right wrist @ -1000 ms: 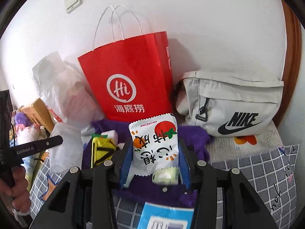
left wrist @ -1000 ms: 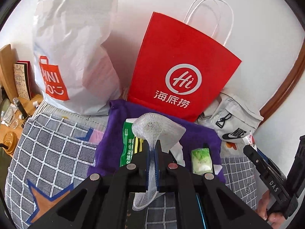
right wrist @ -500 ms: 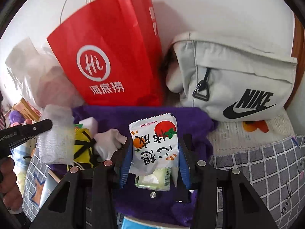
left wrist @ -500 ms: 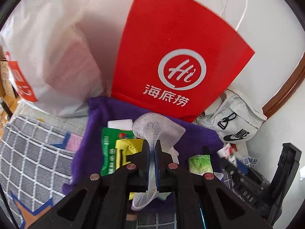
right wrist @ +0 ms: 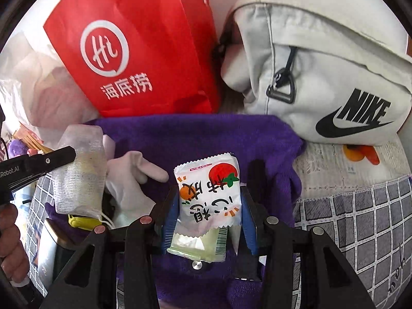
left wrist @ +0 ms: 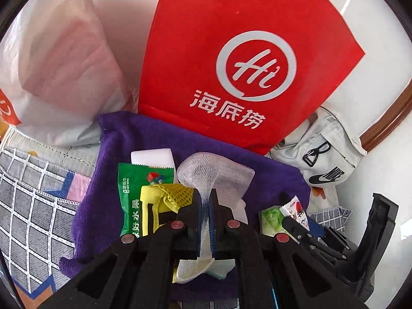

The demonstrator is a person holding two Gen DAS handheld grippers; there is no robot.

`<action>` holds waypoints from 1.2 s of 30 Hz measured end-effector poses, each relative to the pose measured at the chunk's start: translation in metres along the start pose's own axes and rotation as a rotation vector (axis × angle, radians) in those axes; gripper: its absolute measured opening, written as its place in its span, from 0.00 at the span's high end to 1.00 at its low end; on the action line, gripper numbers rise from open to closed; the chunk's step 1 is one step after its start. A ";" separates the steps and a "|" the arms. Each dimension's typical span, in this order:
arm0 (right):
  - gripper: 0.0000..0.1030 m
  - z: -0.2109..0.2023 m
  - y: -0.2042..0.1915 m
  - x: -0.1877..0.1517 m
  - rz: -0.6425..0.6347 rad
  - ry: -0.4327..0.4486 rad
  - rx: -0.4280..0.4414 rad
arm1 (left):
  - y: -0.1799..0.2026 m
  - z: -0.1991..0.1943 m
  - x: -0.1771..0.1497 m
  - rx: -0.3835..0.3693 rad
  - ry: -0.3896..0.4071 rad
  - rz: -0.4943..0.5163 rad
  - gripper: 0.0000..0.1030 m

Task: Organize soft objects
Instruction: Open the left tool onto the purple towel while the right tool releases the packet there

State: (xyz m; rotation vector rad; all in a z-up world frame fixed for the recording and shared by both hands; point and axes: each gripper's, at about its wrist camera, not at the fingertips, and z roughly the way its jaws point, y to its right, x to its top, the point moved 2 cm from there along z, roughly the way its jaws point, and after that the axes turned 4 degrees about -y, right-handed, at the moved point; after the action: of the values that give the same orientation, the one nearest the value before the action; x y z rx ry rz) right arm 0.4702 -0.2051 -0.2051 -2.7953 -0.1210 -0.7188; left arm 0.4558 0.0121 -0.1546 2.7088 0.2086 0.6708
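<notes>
Left hand-held gripper (left wrist: 205, 206) is pinching a white mesh pouch (left wrist: 215, 173) above the purple towel (left wrist: 159, 139). Right hand-held gripper (right wrist: 209, 206) is clamped on a snack packet (right wrist: 209, 190) w/ a pale green packet (right wrist: 198, 247) behind it, over the towel's middle. Red paper bag (right wrist: 139, 43) & grey Nike bag (right wrist: 322, 77) stand behind the towel.

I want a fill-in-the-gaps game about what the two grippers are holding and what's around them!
1. The left gripper is shut on a white ____ pouch.
2. The right gripper holds a snack packet with a red ____ pictured on it.
3. The towel under the items is ____.
4. The grey bag says ____.

Missing words: mesh; tomato; purple; NIKE
</notes>
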 end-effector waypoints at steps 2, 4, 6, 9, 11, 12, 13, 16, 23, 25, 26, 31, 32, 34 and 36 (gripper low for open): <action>0.56 0.004 0.000 -0.001 -0.001 -0.015 -0.003 | 0.000 0.002 0.000 0.000 -0.007 0.005 0.95; 0.56 0.008 0.000 -0.001 0.005 -0.032 0.008 | 0.001 0.003 -0.001 -0.006 -0.008 0.005 0.95; 0.54 0.010 -0.001 -0.002 -0.003 -0.037 0.033 | 0.002 0.006 -0.001 0.000 -0.016 0.012 0.95; 0.52 0.011 -0.001 -0.002 0.005 -0.043 0.061 | 0.004 0.011 -0.003 -0.006 -0.036 0.011 0.95; 0.50 0.012 -0.001 -0.002 0.001 -0.048 0.072 | 0.004 0.012 -0.004 -0.006 -0.044 0.014 0.94; 0.50 0.012 -0.001 -0.002 -0.001 -0.048 0.071 | 0.005 0.012 -0.004 -0.004 -0.044 0.015 0.92; 0.49 0.011 -0.001 -0.002 -0.001 -0.047 0.071 | 0.004 0.011 -0.004 0.000 -0.044 0.013 0.87; 0.43 0.004 0.002 -0.001 0.004 -0.039 0.079 | 0.002 0.009 -0.004 0.013 -0.026 0.003 0.81; 0.33 -0.010 0.004 0.003 -0.015 -0.003 0.054 | -0.001 0.006 -0.003 0.041 -0.020 0.000 0.64; 0.32 -0.013 0.005 0.003 -0.021 -0.009 0.052 | 0.000 0.004 -0.002 0.042 -0.013 0.002 0.57; 0.32 -0.014 0.004 0.003 -0.025 -0.005 0.046 | 0.000 0.003 -0.003 0.048 -0.010 0.003 0.56; 0.32 -0.022 0.002 0.003 -0.035 0.007 0.014 | 0.000 -0.001 -0.003 0.078 -0.012 0.016 0.51; 0.32 -0.025 0.001 0.004 -0.035 0.012 0.003 | 0.001 -0.004 -0.003 0.080 -0.011 0.018 0.51; 0.32 -0.030 -0.002 0.005 -0.031 0.030 -0.014 | 0.002 -0.010 -0.003 0.084 -0.008 0.025 0.50; 0.32 -0.040 -0.005 0.006 -0.031 0.049 -0.015 | 0.005 -0.017 -0.004 0.085 0.005 0.037 0.45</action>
State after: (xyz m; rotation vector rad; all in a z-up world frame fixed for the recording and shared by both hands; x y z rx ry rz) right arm 0.4563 -0.2107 -0.1667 -2.7934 -0.1513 -0.7983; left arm 0.4449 0.0118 -0.1404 2.7985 0.1925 0.6942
